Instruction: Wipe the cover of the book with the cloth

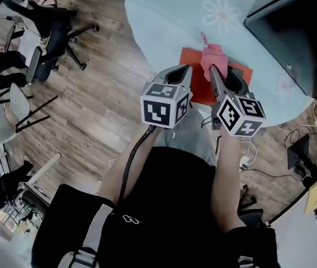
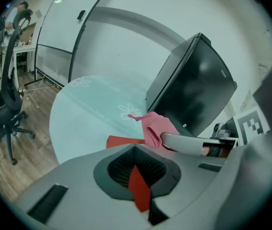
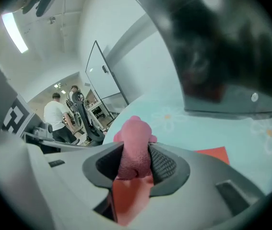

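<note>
A red book (image 1: 194,91) lies near the front edge of the pale blue round table (image 1: 164,15). My right gripper (image 1: 217,67) is shut on a pink cloth (image 1: 213,57), which rests bunched on the book's far part. In the right gripper view the cloth (image 3: 135,138) fills the jaws of that gripper (image 3: 135,153), with the book (image 3: 215,153) showing beyond. My left gripper (image 1: 188,67) hovers over the book's left edge, shut and holding nothing. The left gripper view shows its own jaws (image 2: 136,152), the book (image 2: 121,141), the cloth (image 2: 154,126) and a right finger (image 2: 188,144).
A large black box (image 1: 298,27) stands on the table to the right of the book, close behind the cloth (image 2: 193,90). Black office chairs (image 1: 52,32) stand on the wooden floor at left. Cables (image 1: 298,149) lie on the floor at right. A person (image 3: 59,114) stands far off.
</note>
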### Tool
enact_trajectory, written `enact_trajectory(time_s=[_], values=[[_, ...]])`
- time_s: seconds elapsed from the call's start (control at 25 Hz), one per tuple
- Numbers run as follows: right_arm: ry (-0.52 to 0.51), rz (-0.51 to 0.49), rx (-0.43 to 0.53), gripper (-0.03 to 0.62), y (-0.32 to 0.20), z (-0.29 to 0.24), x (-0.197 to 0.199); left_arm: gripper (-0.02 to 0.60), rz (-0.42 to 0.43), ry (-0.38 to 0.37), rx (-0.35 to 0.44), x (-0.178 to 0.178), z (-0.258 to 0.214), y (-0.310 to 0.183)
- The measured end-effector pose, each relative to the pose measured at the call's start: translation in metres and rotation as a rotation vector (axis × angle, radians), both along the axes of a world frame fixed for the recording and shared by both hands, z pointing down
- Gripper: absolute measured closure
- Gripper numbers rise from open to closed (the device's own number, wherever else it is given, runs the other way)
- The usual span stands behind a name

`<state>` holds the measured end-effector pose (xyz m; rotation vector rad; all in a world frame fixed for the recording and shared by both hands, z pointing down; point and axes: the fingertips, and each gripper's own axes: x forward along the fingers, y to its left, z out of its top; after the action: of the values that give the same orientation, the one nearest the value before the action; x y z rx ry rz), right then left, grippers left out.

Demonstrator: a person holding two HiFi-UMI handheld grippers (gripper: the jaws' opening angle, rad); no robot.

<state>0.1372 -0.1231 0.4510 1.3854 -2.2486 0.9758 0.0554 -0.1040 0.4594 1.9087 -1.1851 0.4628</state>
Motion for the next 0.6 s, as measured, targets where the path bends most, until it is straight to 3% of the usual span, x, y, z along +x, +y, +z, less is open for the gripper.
enact_trajectory(time_s=[0.28, 0.6], values=[[0.012, -0.018, -0.023, 0.439, 0.016, 0.008, -0.057, 0.569, -0.038, 0.018, -0.021, -0.060, 0.005, 0.009], [0.049, -0.003, -0.059, 0.439, 0.032, 0.021, -0.082, 0.569, 0.005, 0.057, -0.035, -0.074, 0.014, 0.016]])
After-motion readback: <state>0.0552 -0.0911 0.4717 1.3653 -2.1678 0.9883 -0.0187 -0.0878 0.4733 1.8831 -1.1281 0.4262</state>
